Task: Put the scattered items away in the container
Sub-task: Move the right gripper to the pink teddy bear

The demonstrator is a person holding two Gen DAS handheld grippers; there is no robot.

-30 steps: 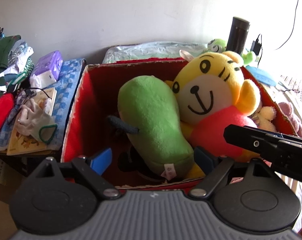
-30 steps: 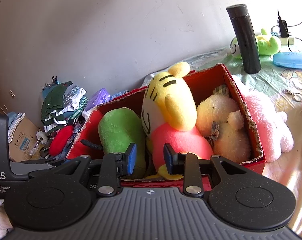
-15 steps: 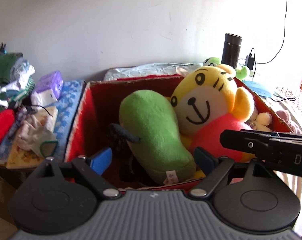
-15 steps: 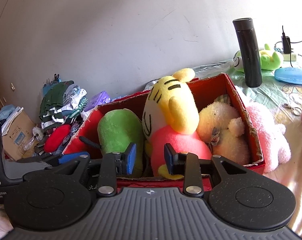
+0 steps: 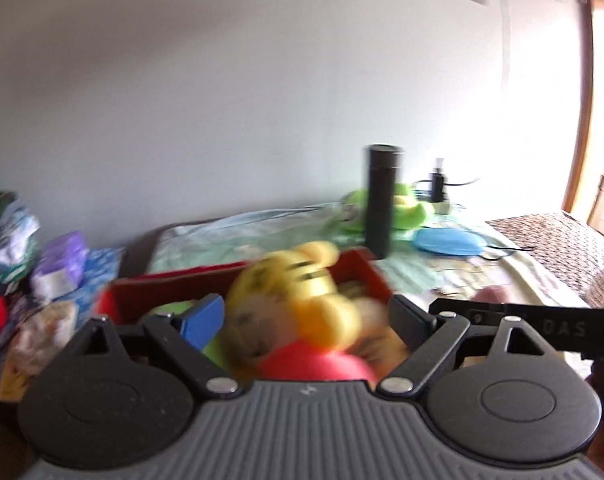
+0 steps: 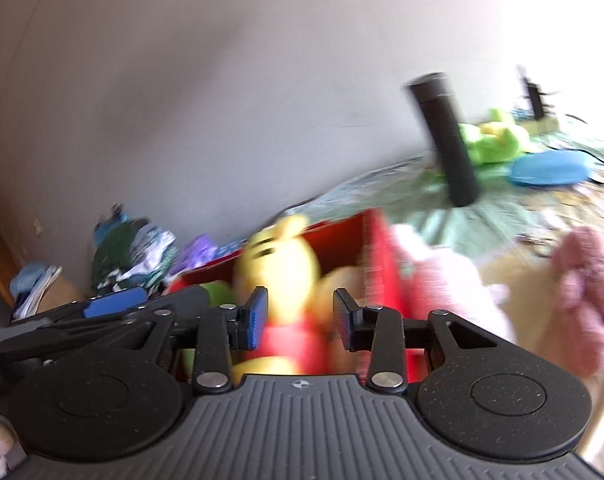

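A red cardboard box (image 5: 173, 280) holds a yellow tiger plush (image 5: 297, 276) in a red shirt and a green plush (image 5: 169, 308); both views are motion-blurred. My left gripper (image 5: 306, 320) is open in front of the box, above its near rim, with nothing gripped. In the right wrist view the box (image 6: 342, 232) shows the tiger (image 6: 277, 256) and a cream bear (image 6: 342, 284) inside. My right gripper (image 6: 299, 320) has its jaws opening, with nothing pressed between the pads. A pink plush (image 6: 442, 284) lies outside, against the box's right wall.
A black flask (image 5: 382, 200) stands behind the box, with a green frog plush (image 5: 410, 208) and a blue case (image 5: 450, 240) nearby on the bed. A dusty pink plush (image 6: 586, 280) lies further right. Clothes (image 5: 5, 232) and a purple tissue pack (image 5: 61, 260) are piled at left.
Both grippers have drawn back from the box and tipped upward, so the box sits lower and smaller in view. The right jaws have widened. The left jaws keep the same gap.
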